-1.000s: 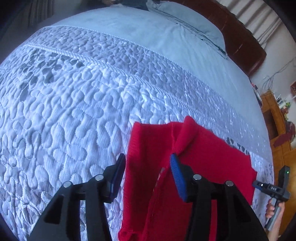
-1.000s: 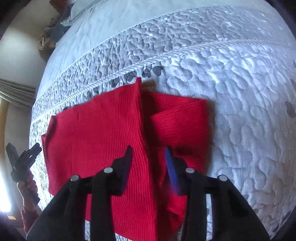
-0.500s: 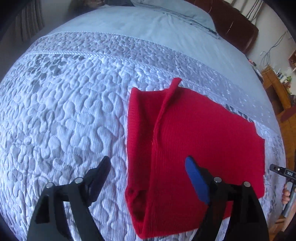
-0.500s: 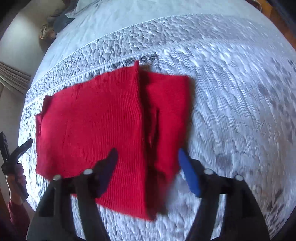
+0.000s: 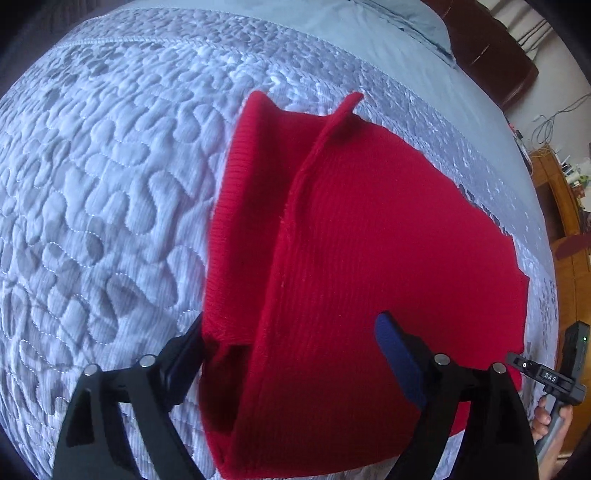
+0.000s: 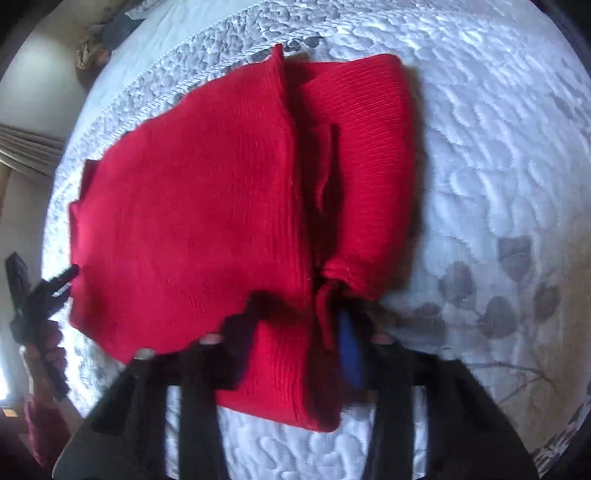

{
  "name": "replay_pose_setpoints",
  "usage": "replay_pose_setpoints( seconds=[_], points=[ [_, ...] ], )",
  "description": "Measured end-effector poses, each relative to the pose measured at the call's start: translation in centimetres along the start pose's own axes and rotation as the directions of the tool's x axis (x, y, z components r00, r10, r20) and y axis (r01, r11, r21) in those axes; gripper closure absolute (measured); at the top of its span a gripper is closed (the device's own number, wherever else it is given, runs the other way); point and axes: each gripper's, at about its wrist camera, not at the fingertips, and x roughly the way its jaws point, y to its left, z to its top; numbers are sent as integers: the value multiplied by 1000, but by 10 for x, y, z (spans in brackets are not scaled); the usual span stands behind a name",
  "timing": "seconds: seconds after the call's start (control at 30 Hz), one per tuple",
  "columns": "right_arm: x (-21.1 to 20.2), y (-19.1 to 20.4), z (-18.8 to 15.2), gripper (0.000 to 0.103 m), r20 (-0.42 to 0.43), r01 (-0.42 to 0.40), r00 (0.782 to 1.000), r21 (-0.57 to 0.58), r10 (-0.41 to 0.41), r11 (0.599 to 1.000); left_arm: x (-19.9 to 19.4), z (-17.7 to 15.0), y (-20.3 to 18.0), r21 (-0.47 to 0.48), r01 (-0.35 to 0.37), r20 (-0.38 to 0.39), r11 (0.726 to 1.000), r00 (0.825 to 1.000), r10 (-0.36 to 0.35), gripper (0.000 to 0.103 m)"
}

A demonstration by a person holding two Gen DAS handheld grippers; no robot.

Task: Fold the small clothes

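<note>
A red knit garment point(image 5: 369, 240) lies partly folded on the quilted bedspread point(image 5: 92, 184), with a raised fold ridge running away from me. My left gripper point(image 5: 291, 350) straddles its near left part. Its jaws are wide and closing, the left finger point(image 5: 184, 354) at the cloth's edge and the blue pad point(image 5: 399, 358) above the cloth. In the right wrist view the garment point(image 6: 192, 221) shows a folded flap on its right side. My right gripper point(image 6: 295, 332) is closing on the near fold, and the cloth puckers between its fingers.
A grey pillow point(image 5: 406, 14) and a dark headboard point(image 5: 495, 48) lie at the far end of the bed. Wooden furniture point(image 5: 565, 206) stands to the right. A hand point(image 6: 40, 354) holding the other gripper shows at the left edge.
Both grippers have come down and nearer to the garment's near edge. The left jaws have spread wide. The right jaws opened wide, then closed in on the fold.
</note>
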Motion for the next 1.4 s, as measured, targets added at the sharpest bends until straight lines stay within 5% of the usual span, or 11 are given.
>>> replay_pose_setpoints(
  seconds=[0.07,0.1,0.23,0.5,0.7,0.9,1.0,1.13,1.2,1.3,1.4],
  points=[
    [-2,2,-2,91,5,-40,999,11,40,999,0,-3,-9,51,-37,3,998,999,37,55],
    [-5,5,-5,91,18,-22,1000,-10,22,1000,0,-4,-12,64,1,-9,998,1000,-1,81],
    [-21,4,-12,92,37,-62,997,11,62,998,-5,-4,-11,20,52,-30,998,998,-51,85],
    [-82,9,-61,93,0,-99,995,-53,99,994,-74,-56,-4,5,169,-82,986,982,-168,86],
    [-106,5,-157,93,-79,-99,993,-130,89,987,-119,-146,14,63,165,-123,984,980,-157,86],
    [-90,-11,-228,91,-96,-68,994,-122,56,990,-111,-207,39,101,119,-140,988,985,-104,83],
    [-58,-23,-239,88,-92,10,996,-100,-19,995,-91,-216,47,136,87,-111,987,991,-72,78],
    [-60,-32,-240,81,-70,-43,997,-57,39,997,-104,-222,45,164,79,-67,983,995,-69,67],
    [-75,-29,-243,56,-60,-4,998,-88,-1,996,-117,-223,46,185,15,-55,983,998,-5,55],
    [-102,-17,-238,52,14,88,996,-156,-87,984,-155,-209,44,225,-83,70,971,995,69,47],
    [-131,-6,-220,52,101,77,993,-195,-58,978,-172,-175,27,254,-122,173,960,982,79,46]
  ],
)
